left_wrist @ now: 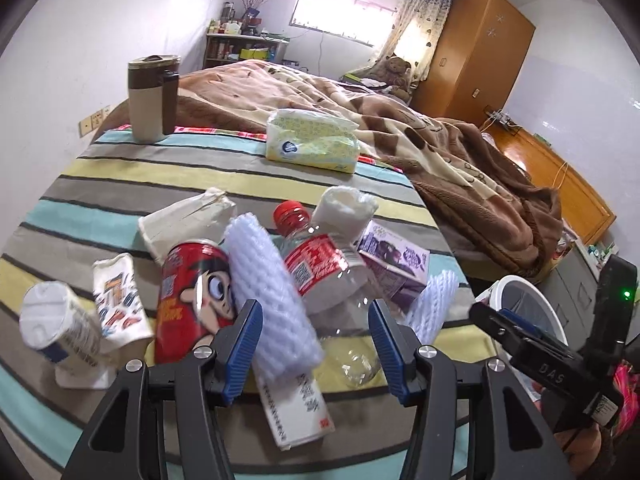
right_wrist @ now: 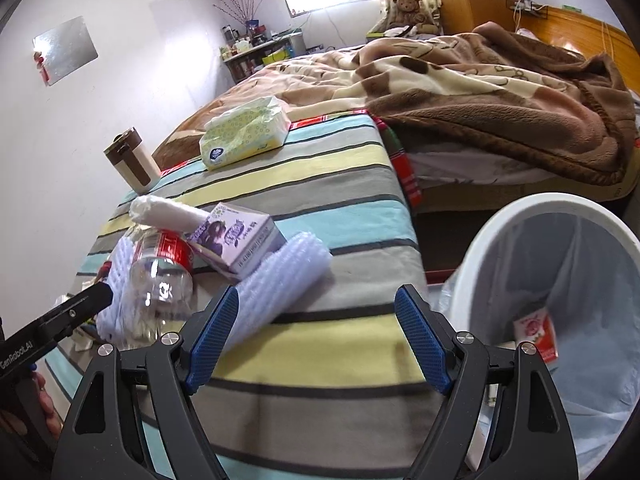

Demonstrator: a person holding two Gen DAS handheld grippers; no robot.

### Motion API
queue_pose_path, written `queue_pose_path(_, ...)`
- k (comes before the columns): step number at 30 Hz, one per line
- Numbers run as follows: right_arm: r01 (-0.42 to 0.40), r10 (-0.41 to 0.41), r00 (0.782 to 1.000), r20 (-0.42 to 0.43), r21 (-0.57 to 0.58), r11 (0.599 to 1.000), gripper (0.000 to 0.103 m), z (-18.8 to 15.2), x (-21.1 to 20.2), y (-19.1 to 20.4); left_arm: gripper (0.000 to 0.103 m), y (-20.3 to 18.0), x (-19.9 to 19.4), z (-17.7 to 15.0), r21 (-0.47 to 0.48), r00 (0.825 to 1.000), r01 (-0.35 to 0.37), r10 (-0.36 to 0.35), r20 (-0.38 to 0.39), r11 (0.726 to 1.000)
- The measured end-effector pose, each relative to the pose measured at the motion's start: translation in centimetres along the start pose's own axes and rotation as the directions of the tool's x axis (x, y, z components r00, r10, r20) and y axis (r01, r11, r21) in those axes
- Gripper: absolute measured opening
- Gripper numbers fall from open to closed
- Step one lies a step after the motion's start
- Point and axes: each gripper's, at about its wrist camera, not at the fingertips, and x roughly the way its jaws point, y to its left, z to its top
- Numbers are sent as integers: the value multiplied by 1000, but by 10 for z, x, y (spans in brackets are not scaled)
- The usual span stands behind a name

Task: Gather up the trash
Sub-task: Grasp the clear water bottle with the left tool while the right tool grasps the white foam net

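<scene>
Trash pile sits on the striped bedcover (left_wrist: 120,168), bunched toward the near edge. Left gripper (left_wrist: 316,344) hovers over it, fingers apart, nothing clamped; a white foam net sleeve (left_wrist: 272,292) and a clear plastic bottle (left_wrist: 328,276) both lie in the gap between its pads, neither pressed as far as the view shows. The sleeve's long axis runs roughly along the gripper's pointing line, tilted slightly left at the far end; the bottle runs the same way, red cap far, base near. A red can (left_wrist: 192,292) stands just left of the left finger, with paper cups and a crumpled carton further left. A purple box (left_wrist: 392,268) and a second foam sleeve (left_wrist: 436,300) lie to the right. Right gripper (right_wrist: 316,340) has fingers wide apart and is empty; the second foam sleeve (right_wrist: 276,292) lies just beside its left finger, long axis slanting up to the right. White bin (right_wrist: 520,216) with liner stands off the bed's right edge, close to the right gripper, one red packet already inside. So the right hand is nearer the bin and the left nearer the pile centre. Bare cover in front of the right gripper gives open room; the pile side is crowded, so a close there risks catching two items. Tissue pack (left_wrist: 312,140) and brown mug (left_wrist: 152,96) sit well back, likely not trash.
</scene>
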Motion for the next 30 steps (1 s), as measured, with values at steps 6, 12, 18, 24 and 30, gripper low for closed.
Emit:
queue_pose_path(6,-20,21,999,-45,30,999,72,6,19,6,55,-4,12,10,16,1000,7,-6,-15,1000)
queue_pose_path(12,-39,47,994,-104,75,996,64,4,37,9,55,-5,23,19,13,999,15,-15,-30,1000)
queue_pose_path(18,-87,97,987,-132,80,993,45,9,44,13,55,-13,29,25,24,999,13,-12,-29,1000)
queue_pose_path(24,-116,127,985,-119,93,989,29,9,43,9,55,-24,28,27,44,1000,-2,3,-19,999)
queue_pose_path(30,-91,96,990,-100,51,995,26,12,34,4,55,-30,46,26,59,996,-52,56,-76,997)
